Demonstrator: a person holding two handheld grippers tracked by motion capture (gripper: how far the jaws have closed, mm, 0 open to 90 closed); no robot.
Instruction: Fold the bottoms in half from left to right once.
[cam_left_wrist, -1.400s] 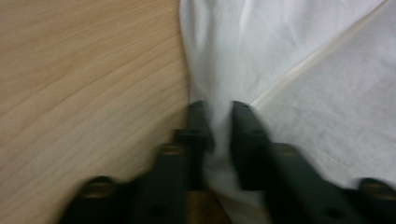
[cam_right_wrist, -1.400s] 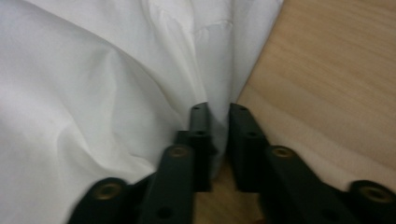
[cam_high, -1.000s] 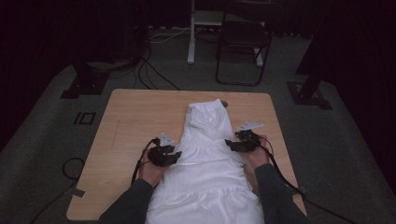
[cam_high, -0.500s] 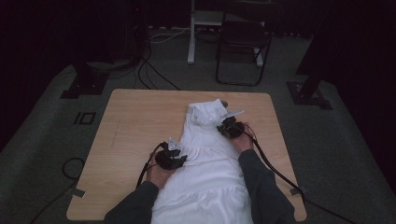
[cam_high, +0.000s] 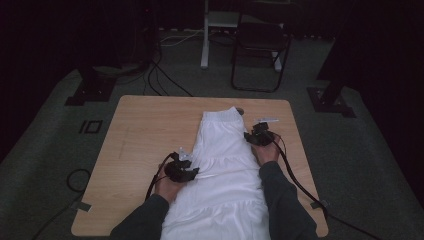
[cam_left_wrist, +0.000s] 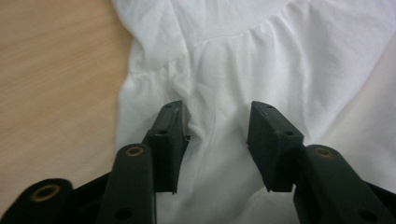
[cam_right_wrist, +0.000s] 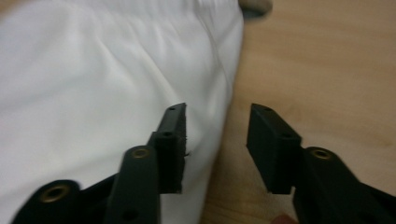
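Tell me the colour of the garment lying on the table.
Plain white, no pattern; the garment shows best in the left gripper view, its gathered seams visible.

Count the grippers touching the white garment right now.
2. The left gripper sits on the white garment's left side near the gathered seam, jaws open over cloth. The right gripper straddles its right edge, one jaw over cloth, one over the table.

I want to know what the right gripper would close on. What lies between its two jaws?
In the right gripper view, the white garment's side edge and bare wooden table lie between the open jaws of the right gripper; the pads press on nothing.
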